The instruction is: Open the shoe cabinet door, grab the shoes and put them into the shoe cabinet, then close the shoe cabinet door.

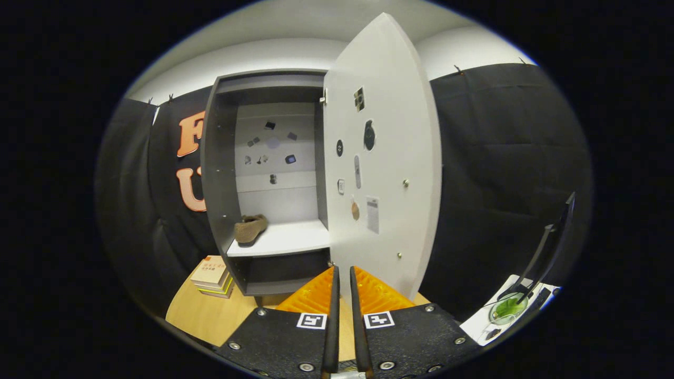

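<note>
Seen from the handheld gripper: its two fingers nearly together, a thin gap between them, gripping nothing, tips close to the lower edge of the open cabinet door. On each finger mount, a square black-and-white marker tag.

Straight ahead, at 12 o'clock from the fingers, a dark grey shoe cabinet standing on a light wooden table. Door swung wide open toward the viewer, hinged at the cabinet's right side, pale inner face dotted with small stickers and a narrow paper label; writing too small to read.

Inside, on the white shelf, one tan suede shoe at 11 o'clock from the fingers, near the left wall. Small stickers on the pale back panel.

At 10 o'clock, beside the cabinet's foot, a stack of books; cover writing illegible.

At 3 o'clock, a white surface with a green-filled glass dish and a dark stand.
</note>
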The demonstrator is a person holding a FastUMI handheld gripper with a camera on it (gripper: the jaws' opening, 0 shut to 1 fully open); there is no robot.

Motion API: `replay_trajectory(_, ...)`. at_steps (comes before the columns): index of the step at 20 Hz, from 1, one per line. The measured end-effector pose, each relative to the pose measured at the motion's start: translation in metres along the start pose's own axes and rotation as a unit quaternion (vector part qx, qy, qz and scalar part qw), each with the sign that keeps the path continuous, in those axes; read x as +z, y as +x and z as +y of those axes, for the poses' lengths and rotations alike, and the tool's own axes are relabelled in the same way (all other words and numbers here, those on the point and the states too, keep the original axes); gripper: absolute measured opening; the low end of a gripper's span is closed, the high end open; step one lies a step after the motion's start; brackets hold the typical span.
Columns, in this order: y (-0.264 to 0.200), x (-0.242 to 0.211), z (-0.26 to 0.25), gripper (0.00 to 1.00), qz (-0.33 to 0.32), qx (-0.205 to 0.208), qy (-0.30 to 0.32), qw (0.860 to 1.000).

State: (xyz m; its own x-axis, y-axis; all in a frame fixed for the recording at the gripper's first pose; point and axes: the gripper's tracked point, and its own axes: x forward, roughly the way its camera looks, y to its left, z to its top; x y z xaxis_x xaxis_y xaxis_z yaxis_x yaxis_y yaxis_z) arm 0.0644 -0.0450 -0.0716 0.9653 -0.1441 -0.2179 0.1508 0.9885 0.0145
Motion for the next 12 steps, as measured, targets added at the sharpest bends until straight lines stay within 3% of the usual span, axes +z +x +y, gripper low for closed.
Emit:
replay_trajectory(5,0.024,-0.065,0.035,0.13,0.068,0.043,-0.004,0.997)
replay_trajectory(12,0.06,-0.174,0.087,0.13,0.173,0.099,-0.016,0.98)
